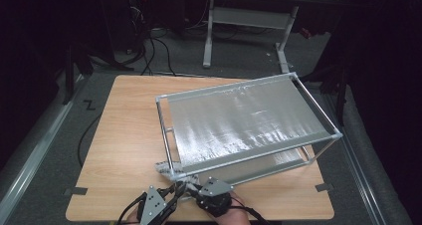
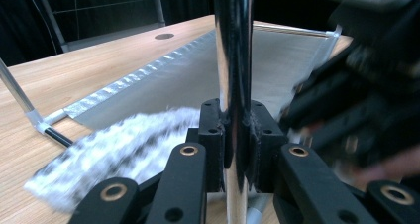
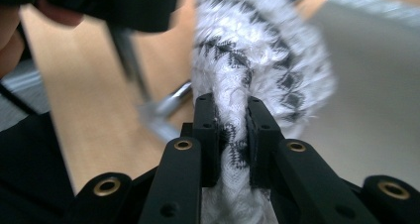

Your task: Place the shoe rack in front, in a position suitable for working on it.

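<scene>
The left gripper [image 2: 236, 130] is clamped tight on the near upright chrome post [image 2: 234, 45] of the metal rack [image 1: 318, 113], the tube running straight up between its fingers [image 2: 210, 135]. The right gripper [image 3: 233, 130] is closed on a fold of white cloth with a black diamond pattern [image 3: 257, 50]; the fabric is pinched between its fingers [image 3: 260, 130] and bunches out above and beyond them. In the high view both grippers sit close together at the rack's near corner, left gripper [image 1: 171, 191] just beside right gripper [image 1: 195, 189], with the cloth [image 1: 166, 168] lying at the foot of that post on the wooden table [image 1: 124, 135].

The step in hand looks like bringing the cloth onto or around the rack while the frame is steadied. To do it well, the left grip should stay firm and square on the post so the rack does not skate across the table. The right gripper holds only a narrow fold, so a slow, even pull away from its fingers suits best; a jerk could slip the fabric out. Keep the cloth clear of the left fingers, which sit just beside it, or it may snag there.
</scene>
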`<move>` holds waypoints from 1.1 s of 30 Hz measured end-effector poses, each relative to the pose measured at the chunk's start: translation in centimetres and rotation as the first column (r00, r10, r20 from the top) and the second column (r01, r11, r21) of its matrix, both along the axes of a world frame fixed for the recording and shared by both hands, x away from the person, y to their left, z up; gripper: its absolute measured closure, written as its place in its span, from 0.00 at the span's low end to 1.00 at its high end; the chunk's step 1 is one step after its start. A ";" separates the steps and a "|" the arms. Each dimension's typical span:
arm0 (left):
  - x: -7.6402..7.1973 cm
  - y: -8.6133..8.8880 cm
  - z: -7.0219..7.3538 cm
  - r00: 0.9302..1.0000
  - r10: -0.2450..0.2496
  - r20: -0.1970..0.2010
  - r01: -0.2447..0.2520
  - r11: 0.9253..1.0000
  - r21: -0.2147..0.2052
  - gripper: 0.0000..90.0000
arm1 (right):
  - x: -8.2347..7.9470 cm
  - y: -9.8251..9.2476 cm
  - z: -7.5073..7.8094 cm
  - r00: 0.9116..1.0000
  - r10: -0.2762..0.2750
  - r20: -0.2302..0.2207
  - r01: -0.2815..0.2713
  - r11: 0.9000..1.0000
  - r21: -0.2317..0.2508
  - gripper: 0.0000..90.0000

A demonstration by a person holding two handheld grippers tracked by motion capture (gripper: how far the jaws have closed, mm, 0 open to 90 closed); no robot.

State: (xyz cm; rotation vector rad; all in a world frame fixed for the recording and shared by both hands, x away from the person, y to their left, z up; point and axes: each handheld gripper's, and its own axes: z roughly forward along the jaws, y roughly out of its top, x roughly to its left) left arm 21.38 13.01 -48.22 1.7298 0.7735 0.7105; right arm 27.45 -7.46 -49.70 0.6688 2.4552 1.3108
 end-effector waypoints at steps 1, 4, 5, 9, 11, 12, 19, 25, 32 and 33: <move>0.0 0.0 0.0 1.000 0.000 0.001 0.000 1.000 0.001 0.88 | 0.1 -0.6 0.3 1.000 -0.016 0.018 0.016 1.000 0.008 0.88; 0.0 0.0 0.0 1.000 -0.004 0.002 0.004 1.000 0.002 0.88 | 0.5 -2.5 1.4 0.996 -0.071 0.045 0.069 0.997 0.037 0.88; 0.0 0.1 0.0 1.000 -0.006 0.002 0.006 1.000 0.002 0.88 | 0.5 -3.0 1.6 0.995 -0.087 0.055 0.085 0.995 0.046 0.88; 0.1 0.1 0.0 1.000 -0.013 0.005 0.013 1.000 0.008 0.88 | 0.9 -4.9 2.2 0.988 -0.141 0.066 0.137 0.989 0.062 0.88; 0.1 0.1 0.0 1.000 -0.017 0.005 0.017 1.000 0.012 0.88 | 1.1 -5.7 2.3 0.985 -0.158 0.066 0.154 0.986 0.068 0.88; 0.1 0.1 0.0 1.000 -0.018 0.005 0.018 1.000 0.014 0.88 | 1.2 -6.1 2.4 0.983 -0.167 0.070 0.162 0.984 0.067 0.88; 0.2 0.2 0.0 1.000 -0.024 0.007 0.024 1.000 0.016 0.88 | 1.1 -9.0 2.2 0.973 -0.213 0.089 0.212 0.977 0.023 0.88; 0.2 0.2 0.0 1.000 -0.028 0.008 0.028 0.999 0.021 0.88 | 0.4 -11.7 2.6 0.960 -0.263 0.097 0.259 0.964 0.053 0.88; 0.2 0.2 0.0 0.999 -0.032 0.012 0.031 0.999 0.033 0.87 | -1.2 -12.5 4.8 0.947 -0.268 0.179 0.247 0.960 0.129 0.88; 0.2 0.2 0.0 0.999 -0.032 0.012 0.032 0.999 0.034 0.87 | -1.4 -12.6 5.0 0.945 -0.266 0.190 0.243 0.961 0.136 0.88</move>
